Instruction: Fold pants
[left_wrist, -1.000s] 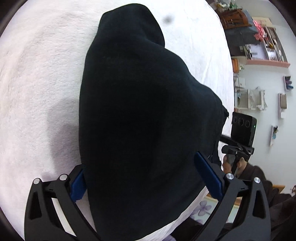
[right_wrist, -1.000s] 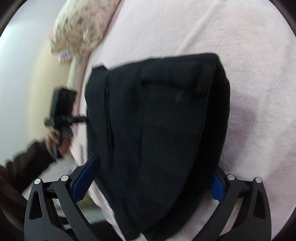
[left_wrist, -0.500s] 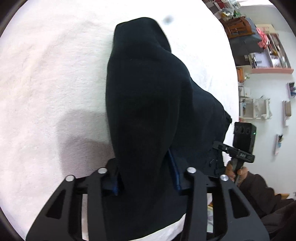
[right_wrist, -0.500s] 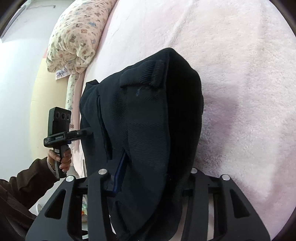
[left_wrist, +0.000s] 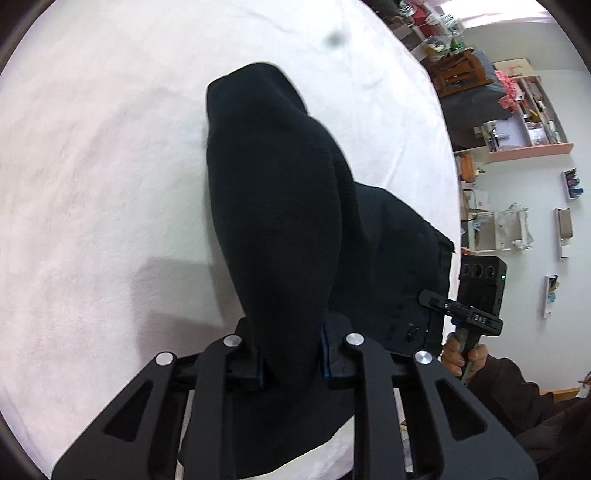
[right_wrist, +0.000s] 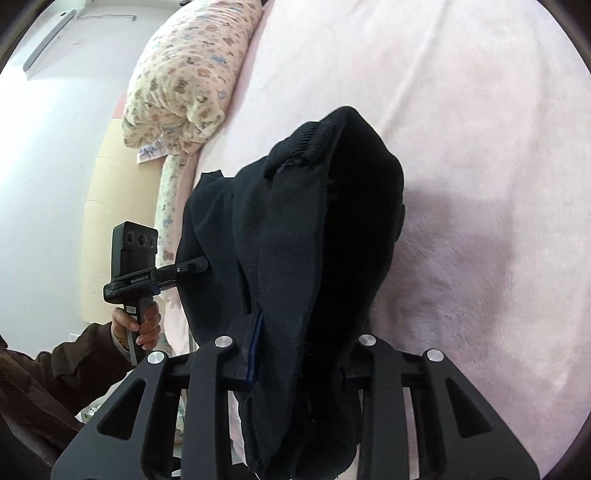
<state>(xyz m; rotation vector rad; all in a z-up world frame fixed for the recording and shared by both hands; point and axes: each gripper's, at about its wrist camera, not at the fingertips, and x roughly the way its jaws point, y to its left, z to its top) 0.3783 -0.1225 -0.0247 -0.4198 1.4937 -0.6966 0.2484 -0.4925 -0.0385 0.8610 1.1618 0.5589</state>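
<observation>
While both of my tongs bite into the black pants (left_wrist: 280, 236), the cloth bunches up in a dark hump just ahead of each pair of fingers. My left tongs (left_wrist: 291, 363) are clamped together on a thick fold, the blue pads pressed into the fabric on either side. My right tongs (right_wrist: 295, 360) are likewise pinched on the pants, with a belt loop and the ribbed waistband standing up just beyond them. The pants lie on the pale pink bed (right_wrist: 480, 147), draped from my tongs forward across the fuzzy cover. Off to the right of my left tongs I see my other hand (left_wrist: 461, 356) gripping its handle at the far edge of the cloth. Off to the left of my right tongs sits a floral pillow (right_wrist: 184, 81) at the bed's edge. Beyond the bed, to the right of my left tongs, cluttered shelves (left_wrist: 528, 136) hang on the wall.
</observation>
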